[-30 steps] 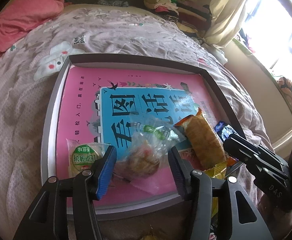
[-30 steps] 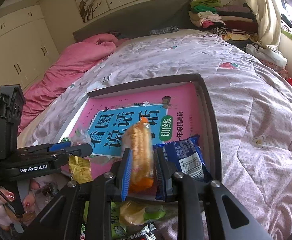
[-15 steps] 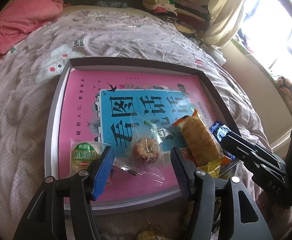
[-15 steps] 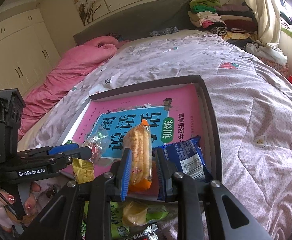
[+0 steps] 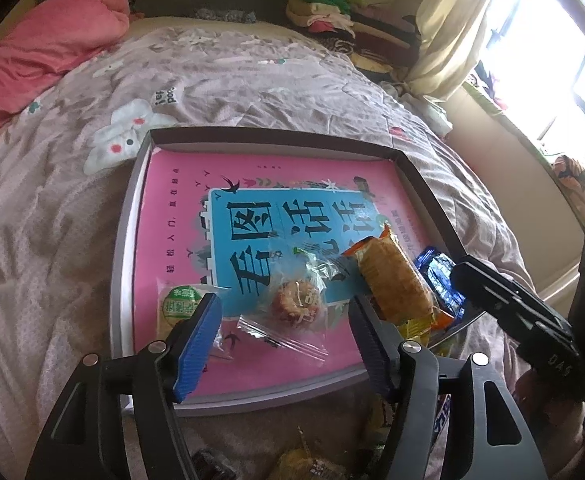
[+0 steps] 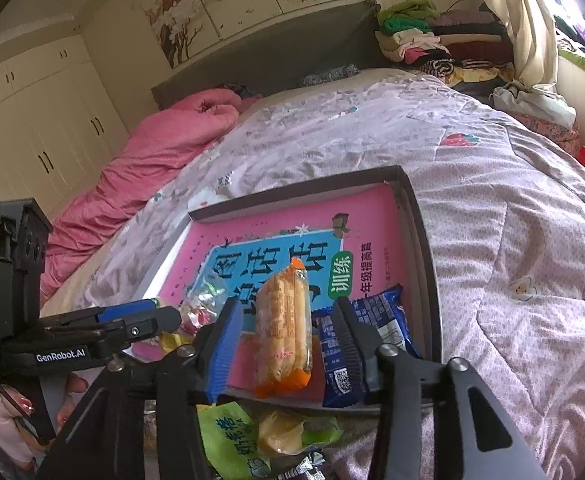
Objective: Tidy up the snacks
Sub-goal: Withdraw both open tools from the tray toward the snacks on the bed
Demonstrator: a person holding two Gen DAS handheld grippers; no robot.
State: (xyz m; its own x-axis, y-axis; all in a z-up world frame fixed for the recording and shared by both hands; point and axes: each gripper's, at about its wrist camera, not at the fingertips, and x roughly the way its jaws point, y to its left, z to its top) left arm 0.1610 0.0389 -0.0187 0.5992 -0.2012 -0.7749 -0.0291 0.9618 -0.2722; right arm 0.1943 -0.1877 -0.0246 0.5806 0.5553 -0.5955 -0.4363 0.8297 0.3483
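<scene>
A: Looking at the tray [image 5: 122, 272] lying on the bed [image 5: 52, 208], I am seeing four snacks sitting on the pink book cover inside it. The left claw [image 5: 284, 336] is standing open; its jaws have just been opening, and the clear-wrapped pastry [image 5: 296, 300] is lying loose on the cover between them, pads not pressing on it.

B: And the right claw [image 6: 282, 340]?

A: Its jaws have just been opening too. The orange cracker pack [image 6: 282, 330] is lying between the pads on the tray's near edge, with a gap showing on either side, so I am reading it as released. The blue packet [image 6: 372, 320] is resting just beside it, partly behind the right-hand finger. A round green-labelled snack [image 5: 178, 306] is sitting near the tray's left rim.

B: How are these going to handle?

A: All are looking light. The pastry's film is looking crinkly and slippery, and the cake inside soft, so I am judging a gentle pinch across the cake itself, not the loose film tail, to be safest. The cracker pack is looking stiffer but brittle inside; taking it across its middle should be keeping it level.

B: Anything left outside?

A: More wrappers, among them a green bag [image 6: 228, 440], are lying on the bed below the tray.
</scene>
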